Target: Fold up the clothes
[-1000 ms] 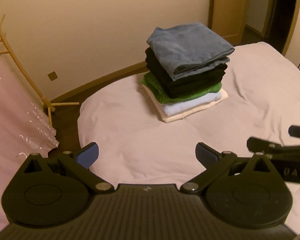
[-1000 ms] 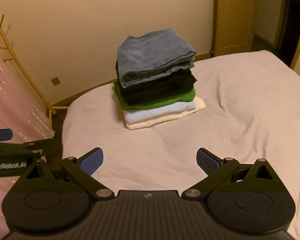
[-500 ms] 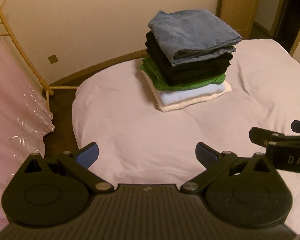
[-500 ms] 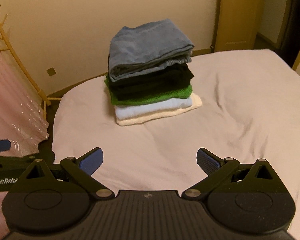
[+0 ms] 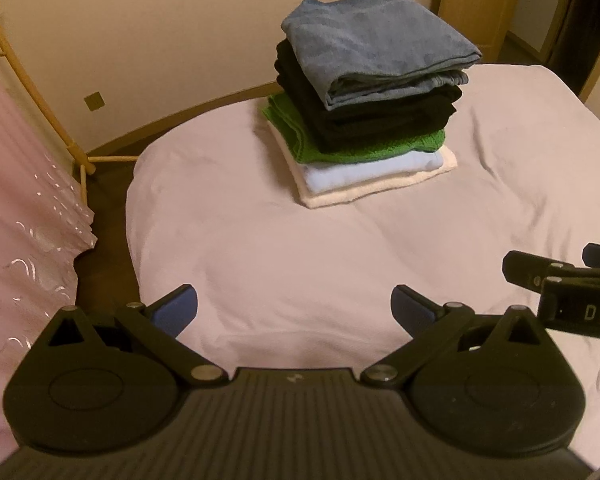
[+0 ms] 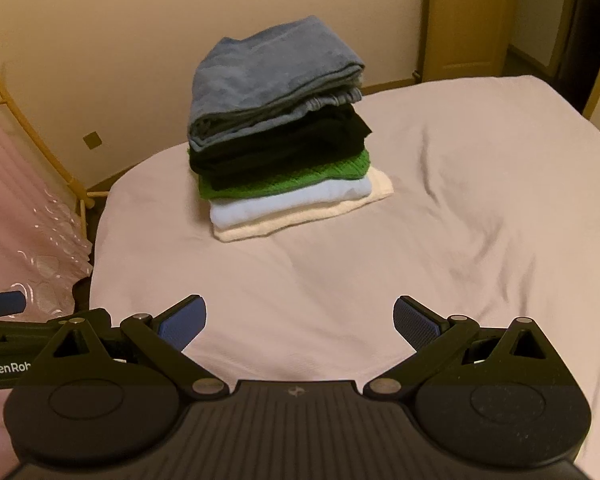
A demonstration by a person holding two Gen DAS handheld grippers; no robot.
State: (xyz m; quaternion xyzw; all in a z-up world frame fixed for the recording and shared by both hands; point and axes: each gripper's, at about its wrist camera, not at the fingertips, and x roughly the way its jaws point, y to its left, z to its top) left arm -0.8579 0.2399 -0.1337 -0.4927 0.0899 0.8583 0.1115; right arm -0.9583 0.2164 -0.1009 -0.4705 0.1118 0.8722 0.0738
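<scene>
A stack of folded clothes (image 5: 364,100) (image 6: 276,128) rests on the pale bed cover (image 5: 300,248) (image 6: 440,240), near its far edge. From top to bottom it holds a grey-blue piece (image 6: 268,76), black pieces, a green knit (image 6: 328,176), a light blue piece and a cream one. My left gripper (image 5: 296,310) hovers over the near part of the bed, open and empty. My right gripper (image 6: 298,322) is beside it, also open with nothing between its blue pads. Each gripper shows at the other view's edge.
A wooden clothes rack (image 5: 40,104) with a pink plastic-covered garment (image 5: 16,216) stands left of the bed. A dark floor strip (image 5: 108,216) separates them. A beige wall lies behind the stack, with a wooden door (image 6: 464,16) at the back right.
Both grippers have moved closer to the stack, which now looks larger and sits higher in both views. Their jaws stay open.
</scene>
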